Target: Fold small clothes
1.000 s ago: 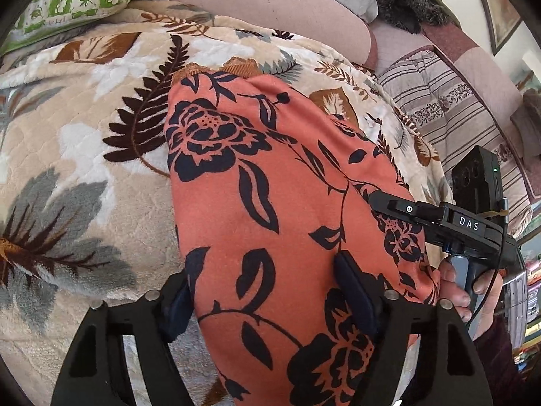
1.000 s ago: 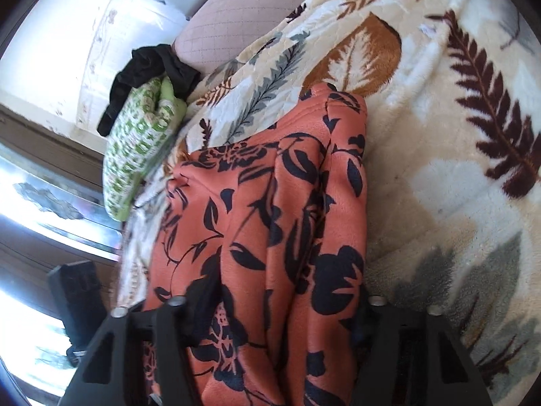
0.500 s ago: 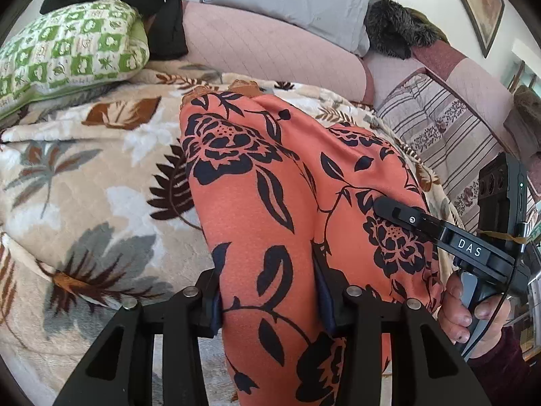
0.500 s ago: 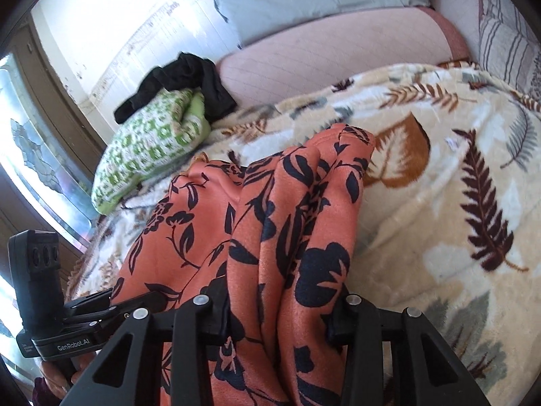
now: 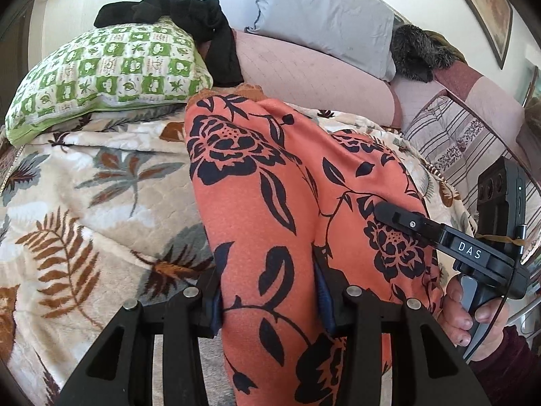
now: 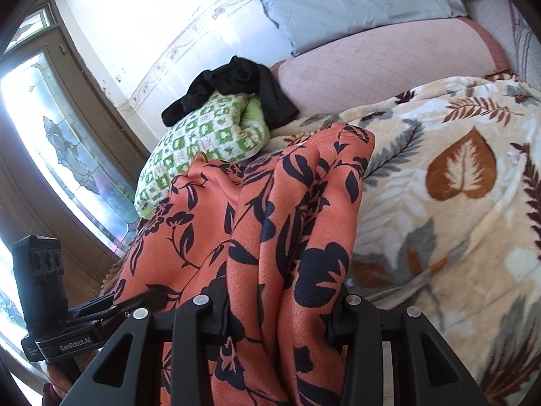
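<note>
Gripping the orange floral garment (image 5: 290,203) between nearly closed jaws, left gripper (image 5: 268,299) and right gripper (image 6: 277,314) should rise level, keeping cloth ahead draped on the blanket (image 5: 84,203).

A bed carries everything, covered by a cream blanket (image 5: 101,182) printed with leaves. The orange garment (image 5: 270,186) trails across the blanket, its far end reaching toward the green pillow (image 5: 111,71). That pillow rests on the blanket's far edge, a black cloth (image 5: 189,17) draped over its top. Right of the pillow runs a pink bolster (image 6: 389,64), with a grey pillow (image 6: 345,0) behind it.
</note>
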`<state>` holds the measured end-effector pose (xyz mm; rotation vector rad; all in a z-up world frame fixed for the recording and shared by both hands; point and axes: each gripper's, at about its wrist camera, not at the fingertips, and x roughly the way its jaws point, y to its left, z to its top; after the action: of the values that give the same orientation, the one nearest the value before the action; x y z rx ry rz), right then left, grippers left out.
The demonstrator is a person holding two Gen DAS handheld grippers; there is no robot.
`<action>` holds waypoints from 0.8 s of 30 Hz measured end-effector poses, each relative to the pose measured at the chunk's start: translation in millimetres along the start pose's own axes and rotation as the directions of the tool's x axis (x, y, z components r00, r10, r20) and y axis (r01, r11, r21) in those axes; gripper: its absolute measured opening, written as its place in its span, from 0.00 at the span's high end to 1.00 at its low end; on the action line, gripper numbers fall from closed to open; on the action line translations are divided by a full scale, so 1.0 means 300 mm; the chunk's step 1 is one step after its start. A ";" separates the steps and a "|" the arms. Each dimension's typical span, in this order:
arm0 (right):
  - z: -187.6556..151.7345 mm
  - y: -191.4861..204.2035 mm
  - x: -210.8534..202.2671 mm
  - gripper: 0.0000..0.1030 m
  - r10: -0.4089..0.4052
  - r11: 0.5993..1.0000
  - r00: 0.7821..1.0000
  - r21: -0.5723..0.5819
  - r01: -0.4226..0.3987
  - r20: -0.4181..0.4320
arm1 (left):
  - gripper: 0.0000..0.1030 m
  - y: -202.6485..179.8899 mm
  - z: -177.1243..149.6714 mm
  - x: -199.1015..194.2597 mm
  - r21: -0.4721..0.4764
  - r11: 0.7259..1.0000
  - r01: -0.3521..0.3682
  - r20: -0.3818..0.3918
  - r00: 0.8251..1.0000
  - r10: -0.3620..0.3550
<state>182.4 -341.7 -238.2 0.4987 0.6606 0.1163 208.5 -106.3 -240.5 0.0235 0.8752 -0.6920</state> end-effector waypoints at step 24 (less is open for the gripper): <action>-0.155 0.043 0.181 0.60 -0.053 0.999 0.986 0.006 0.054 -0.155 | 0.50 0.142 -0.133 0.076 -0.034 0.996 -0.079 -0.146 0.987 0.073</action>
<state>197.4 -297.5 -293.8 0.4851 0.8266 0.1016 214.6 -73.8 -293.7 0.0720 1.0222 -0.6071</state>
